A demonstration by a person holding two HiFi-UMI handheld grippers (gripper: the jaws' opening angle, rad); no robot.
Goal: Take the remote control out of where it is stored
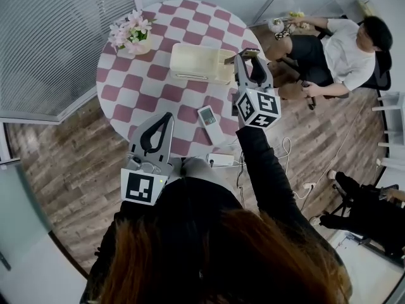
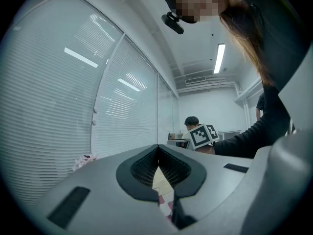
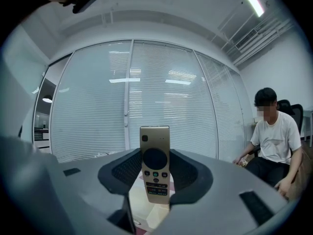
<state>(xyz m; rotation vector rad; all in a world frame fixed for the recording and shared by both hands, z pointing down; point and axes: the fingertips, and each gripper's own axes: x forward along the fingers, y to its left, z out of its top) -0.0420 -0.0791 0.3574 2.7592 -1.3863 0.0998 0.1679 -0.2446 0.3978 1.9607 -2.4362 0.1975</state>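
A gold remote control (image 3: 154, 136) with a round black pad stands upright between the jaws of my right gripper (image 3: 155, 156), which is shut on it. In the head view that right gripper (image 1: 248, 57) hangs over the right end of a cream storage box (image 1: 183, 61) on the round checkered table (image 1: 126, 87). My left gripper (image 1: 167, 119) hovers over the table's near edge. Its jaws meet at the tips, shut with nothing in them. In its own view the left gripper (image 2: 157, 150) points across the table toward the blinds.
A white remote with a small screen (image 1: 207, 116) lies on the table between the grippers. A pot of pink flowers (image 1: 131, 33) stands at the far left. A person (image 1: 342, 49) sits in a chair right of the table. A white power strip (image 1: 220, 160) with cables lies below the near edge.
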